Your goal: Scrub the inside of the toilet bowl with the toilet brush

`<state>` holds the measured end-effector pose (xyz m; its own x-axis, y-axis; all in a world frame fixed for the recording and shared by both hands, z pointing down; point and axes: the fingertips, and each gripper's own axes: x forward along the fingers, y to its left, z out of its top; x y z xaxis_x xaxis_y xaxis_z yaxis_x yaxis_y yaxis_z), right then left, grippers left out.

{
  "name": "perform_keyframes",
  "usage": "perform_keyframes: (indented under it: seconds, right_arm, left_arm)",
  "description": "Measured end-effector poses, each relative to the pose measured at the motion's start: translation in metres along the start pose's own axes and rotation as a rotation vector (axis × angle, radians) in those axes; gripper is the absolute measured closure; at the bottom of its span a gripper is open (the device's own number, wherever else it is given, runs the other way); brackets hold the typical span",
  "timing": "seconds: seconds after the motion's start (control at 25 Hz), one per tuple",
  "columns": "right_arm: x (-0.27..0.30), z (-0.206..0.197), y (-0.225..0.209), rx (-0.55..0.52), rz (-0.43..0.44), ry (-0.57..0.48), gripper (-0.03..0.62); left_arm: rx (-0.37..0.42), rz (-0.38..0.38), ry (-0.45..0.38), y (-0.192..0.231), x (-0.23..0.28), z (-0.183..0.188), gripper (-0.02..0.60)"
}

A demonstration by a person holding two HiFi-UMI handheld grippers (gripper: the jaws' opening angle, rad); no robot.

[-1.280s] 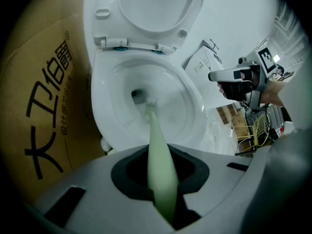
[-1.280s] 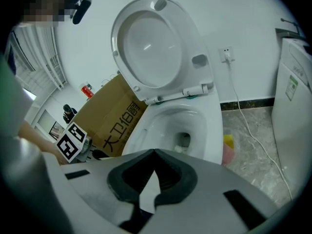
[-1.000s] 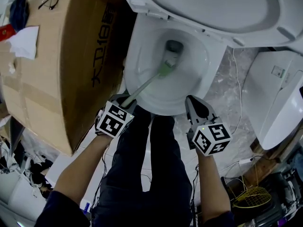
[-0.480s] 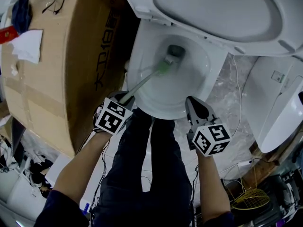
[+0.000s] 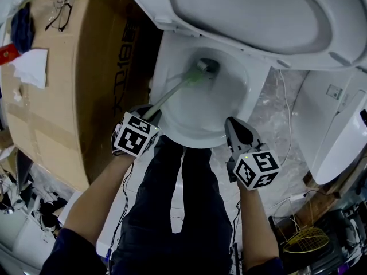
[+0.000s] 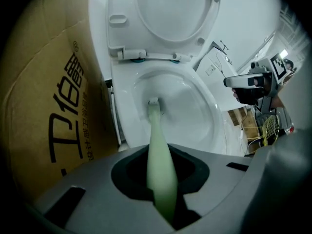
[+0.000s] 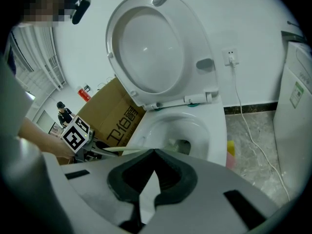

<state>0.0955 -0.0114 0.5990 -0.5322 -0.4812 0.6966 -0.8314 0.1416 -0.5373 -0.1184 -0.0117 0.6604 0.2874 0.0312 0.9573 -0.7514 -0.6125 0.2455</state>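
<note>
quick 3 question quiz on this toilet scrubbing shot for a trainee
1. True or false: the left hand-held gripper is shut on the handle of the toilet brush.
2. Where is the brush head? A) inside the toilet bowl, near the drain opening; B) on the floor; C) on the raised seat.
3. Fill in: the right hand-held gripper has its jaws together and holds ____.

Key: 1 true; 2 A; 3 nothing.
</note>
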Motion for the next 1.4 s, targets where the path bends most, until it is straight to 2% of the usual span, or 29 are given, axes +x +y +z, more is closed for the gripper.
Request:
perform_keyframes:
  seconds: [0.36,0.84,1.4]
  right_arm:
    - [-0.007,-0.005,-0.014,0.035,-0.023,-0.010,0.591]
    - [-0.021,-0.008,-0.028,0.066,-0.043,-0.033,0.591]
    - [-0.032,-0.018,-0.032,0.076,-0.052,-0.046,0.591]
  left_arm:
    - [0.012,0.002,-0.006,0.001,0.009,0.024,0.503]
    - [0.055,-0.017,-0.005,-0.021,0.018,0.042,0.503]
    - [0.070,-0.048,-0.008,-0.046,0.023,0.039,0.503]
